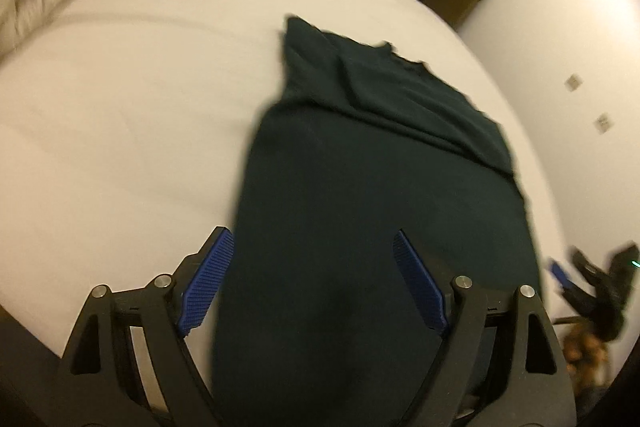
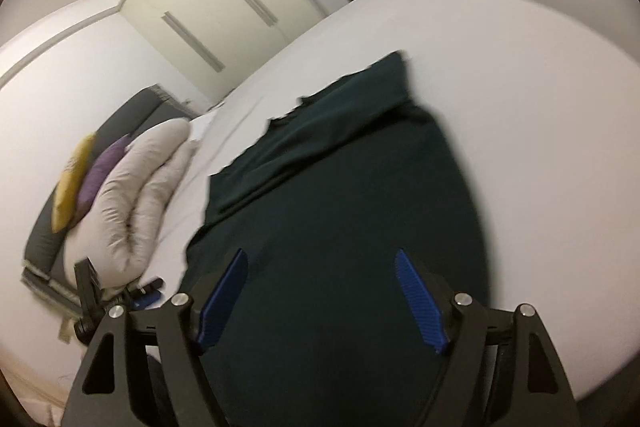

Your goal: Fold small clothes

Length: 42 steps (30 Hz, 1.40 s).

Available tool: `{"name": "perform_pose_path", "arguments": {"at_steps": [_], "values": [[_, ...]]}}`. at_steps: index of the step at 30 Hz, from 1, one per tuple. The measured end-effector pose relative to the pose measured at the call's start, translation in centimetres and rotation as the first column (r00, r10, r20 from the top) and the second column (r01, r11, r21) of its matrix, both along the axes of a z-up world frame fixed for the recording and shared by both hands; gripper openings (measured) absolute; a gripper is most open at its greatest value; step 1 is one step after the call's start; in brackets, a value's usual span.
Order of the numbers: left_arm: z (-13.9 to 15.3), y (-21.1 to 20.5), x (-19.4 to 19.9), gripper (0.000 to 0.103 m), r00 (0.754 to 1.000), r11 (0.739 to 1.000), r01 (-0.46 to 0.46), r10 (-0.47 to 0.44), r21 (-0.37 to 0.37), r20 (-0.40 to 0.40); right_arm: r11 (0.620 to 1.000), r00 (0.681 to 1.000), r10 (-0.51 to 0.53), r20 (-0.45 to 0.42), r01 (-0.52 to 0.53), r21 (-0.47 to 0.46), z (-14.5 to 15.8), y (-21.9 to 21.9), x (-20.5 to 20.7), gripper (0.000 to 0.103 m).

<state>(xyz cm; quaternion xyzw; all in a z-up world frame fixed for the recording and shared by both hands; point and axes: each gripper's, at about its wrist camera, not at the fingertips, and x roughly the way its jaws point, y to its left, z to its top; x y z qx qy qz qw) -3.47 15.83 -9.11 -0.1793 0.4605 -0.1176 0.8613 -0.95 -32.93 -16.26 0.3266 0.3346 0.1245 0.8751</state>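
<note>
The dark green cotton T-shirt [image 1: 360, 167] lies flat on the white bed [image 1: 140, 99], its long axis toward twelve o'clock. Left hand-held gripper [image 1: 314, 243] and right hand-held gripper [image 2: 322, 259] hover over its near hem, jaws apart, empty.

A dark green T-shirt [image 1: 360, 187] is lying flat on the white bed sheet [image 1: 120, 107]; its far part is folded over itself, making a diagonal crease across the cloth. The neckline is showing at the far edge, and the near part is lying smooth; fine details are staying blurred.
</note>
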Motion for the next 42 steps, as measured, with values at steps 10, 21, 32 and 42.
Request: {"name": "perform_pose_path", "arguments": {"at_steps": [10, 21, 32, 42], "values": [[15.7, -1.4, -4.5, 0.082, 0.982, 0.449, 0.189, -0.114, -0.873, 0.154, 0.977, 0.978, 0.101, 0.18, -0.132, 0.169, 7.8, 6.1, 4.4, 0.078], [29.3, -1.6, -13.3, 0.101, 0.89, 0.163, 0.437, 0.059, -0.884, 0.451, 0.964, 0.974, -0.203, 0.1, 0.18, 0.197, 5.6, -0.6, -0.5, 0.079], [31.4, -4.9, -15.5, 0.103, 0.868, 0.06, 0.497, -0.054, -0.866, 0.494, 0.958, 0.962, -0.251, 0.111, 0.231, 0.168, 5.4, -1.7, -2.0, 0.079], [32.6, -7.2, -16.2, 0.103, 0.843, 0.037, 0.529, -0.134, -0.848, 0.52, 0.957, 0.953, -0.269, 0.137, 0.248, 0.151, 5.8, -2.2, -2.8, 0.079]]}}
